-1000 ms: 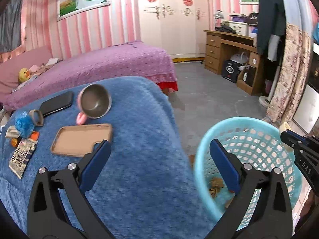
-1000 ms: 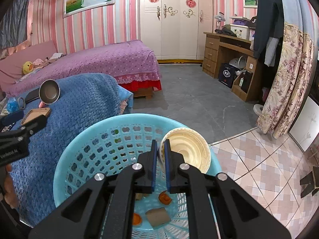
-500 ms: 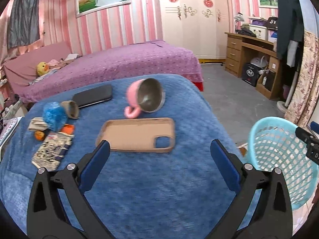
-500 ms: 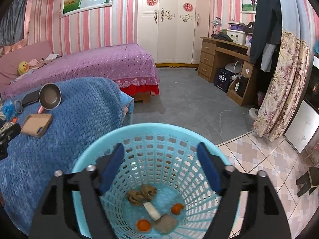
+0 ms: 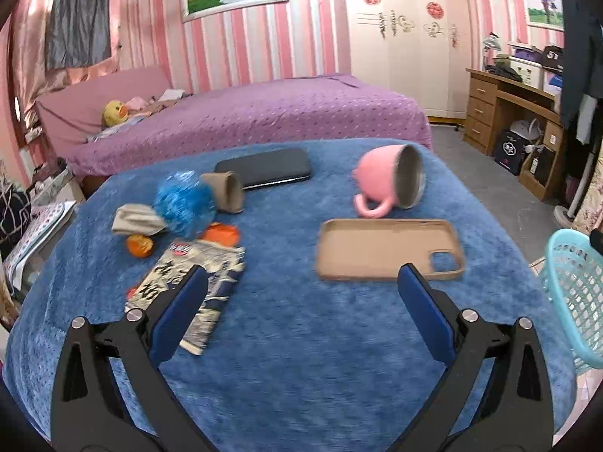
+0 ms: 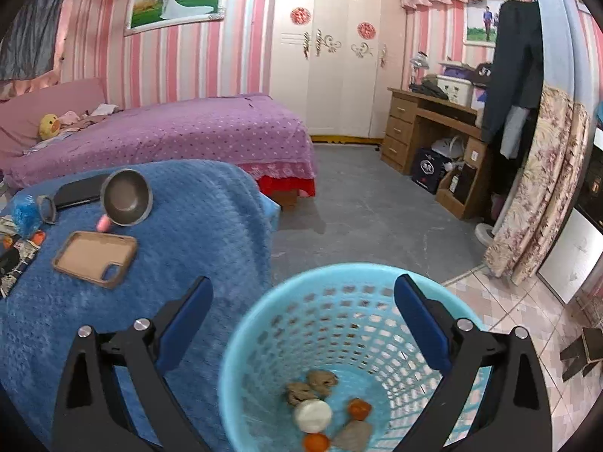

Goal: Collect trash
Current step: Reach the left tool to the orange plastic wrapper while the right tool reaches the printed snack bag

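My left gripper (image 5: pixel 299 288) is open and empty above the blue blanket (image 5: pixel 301 339). Ahead of it at the left lie a printed wrapper (image 5: pixel 192 293), orange peel pieces (image 5: pixel 222 234), a blue pompom (image 5: pixel 184 203), a cardboard tube (image 5: pixel 226 191) and a crumpled beige scrap (image 5: pixel 133 220). My right gripper (image 6: pixel 303 301) is open and empty over the cyan basket (image 6: pixel 264 339). Inside the basket lie a white paper cup (image 6: pixel 312 415), orange peels (image 6: pixel 360 408) and brown scraps (image 6: pixel 311 386).
A tan phone case (image 5: pixel 388 249), a tipped pink mug (image 5: pixel 390 184) and a black phone (image 5: pixel 265 167) lie on the blanket. The basket's rim (image 5: pixel 561 260) shows at the right of the left wrist view. A purple bed (image 6: pixel 169 132) and a wooden desk (image 6: pixel 433 132) stand behind.
My right gripper opened and dropped the paper cup into the basket. My left gripper swung left from the basket to over the blanket, toward the trash pile.
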Available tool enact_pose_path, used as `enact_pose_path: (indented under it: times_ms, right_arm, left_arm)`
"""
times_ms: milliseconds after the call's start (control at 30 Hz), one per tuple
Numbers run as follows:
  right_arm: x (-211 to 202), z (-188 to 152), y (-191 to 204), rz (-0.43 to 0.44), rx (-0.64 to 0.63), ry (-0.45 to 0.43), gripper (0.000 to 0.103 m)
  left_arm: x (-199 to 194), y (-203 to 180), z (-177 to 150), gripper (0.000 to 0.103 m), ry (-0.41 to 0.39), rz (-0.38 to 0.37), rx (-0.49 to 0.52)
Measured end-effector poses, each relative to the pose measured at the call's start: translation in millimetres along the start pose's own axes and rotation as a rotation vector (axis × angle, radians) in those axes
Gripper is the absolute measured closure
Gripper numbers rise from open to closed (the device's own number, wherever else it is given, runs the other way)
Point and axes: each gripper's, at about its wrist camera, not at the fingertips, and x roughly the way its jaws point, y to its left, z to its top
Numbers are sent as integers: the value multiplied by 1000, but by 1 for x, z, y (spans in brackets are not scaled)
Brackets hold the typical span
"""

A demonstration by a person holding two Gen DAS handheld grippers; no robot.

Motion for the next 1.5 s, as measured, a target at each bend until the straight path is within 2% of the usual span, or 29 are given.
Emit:
enact_pose_path:
  times_ms: [133, 400, 733, 1033, 1100, 1233, 1367, 1500]
  right_arm:
    - [2, 2, 30, 24, -26, 3, 7]
    - [7, -1, 79, 67, -47, 26, 5]
    - [7, 1, 145, 146, -62, 43, 5]
    - [5, 3, 228, 237, -156, 56, 5]
    - [5, 4, 245, 254, -157, 65, 5]
    - [13, 2, 283, 345, -143, 121, 5]
    - [20, -6, 316, 384, -150, 156, 5]
    - [25, -15, 343, 408, -187, 188, 6]
  left_arm:
    - [6, 26, -1, 6, 0, 16, -17]
    - [13, 72, -6, 6, -47, 102, 13]
    - [29, 146, -8, 6, -5, 158, -77]
    - [41, 208, -15, 6, 25, 238, -151]
    - [43, 220, -16, 6, 28, 251, -165]
    - [47, 247, -21, 6, 43, 274, -209]
    - [50, 265, -22, 6, 52, 266, -264]
    - [54, 272, -24, 6, 58, 286, -255]
